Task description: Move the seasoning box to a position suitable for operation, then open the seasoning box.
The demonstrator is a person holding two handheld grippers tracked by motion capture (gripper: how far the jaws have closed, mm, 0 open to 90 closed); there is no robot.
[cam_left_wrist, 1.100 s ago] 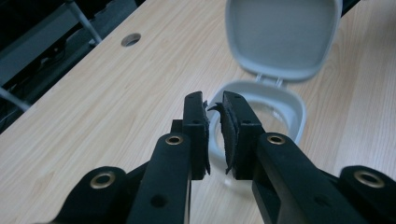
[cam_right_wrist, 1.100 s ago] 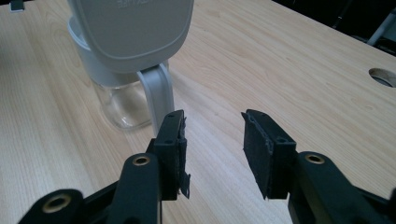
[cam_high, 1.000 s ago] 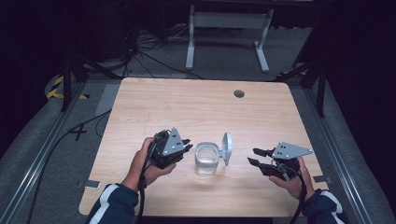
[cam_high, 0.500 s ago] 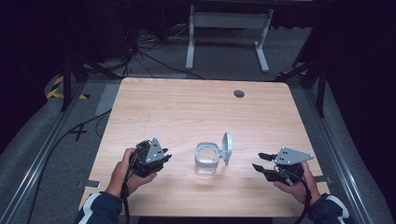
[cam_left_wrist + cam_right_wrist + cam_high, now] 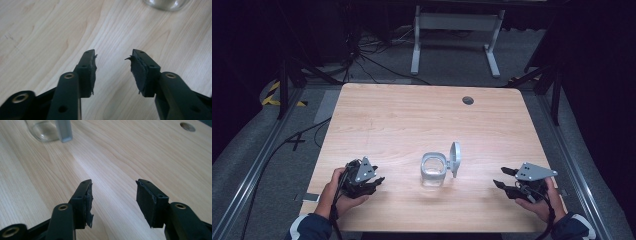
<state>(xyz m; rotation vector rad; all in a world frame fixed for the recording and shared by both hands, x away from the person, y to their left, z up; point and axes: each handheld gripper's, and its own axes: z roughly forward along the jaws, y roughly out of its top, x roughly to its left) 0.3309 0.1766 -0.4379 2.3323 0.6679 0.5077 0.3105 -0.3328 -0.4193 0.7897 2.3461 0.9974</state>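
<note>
Sitting between my two tools right now is a small clear glass jar [image 5: 433, 170] with its hinged lid [image 5: 455, 158] flipped open and standing up on the jar's right side. It's near the front middle of the worktop [image 5: 412, 120]. I'm holding my left tool [image 5: 371, 183] off to its left and my right tool [image 5: 506, 179] well off to the right, both with jaws spread and nothing in them.

I'm guessing it's rigid, slick and breakable, with a bit of heft for its size, so squeezing hard is asking for a slip or a crack. I'm thinking the best bet is pinching across the thick grey rim or the straight walls, and leaving the floppy lid alone.
</note>
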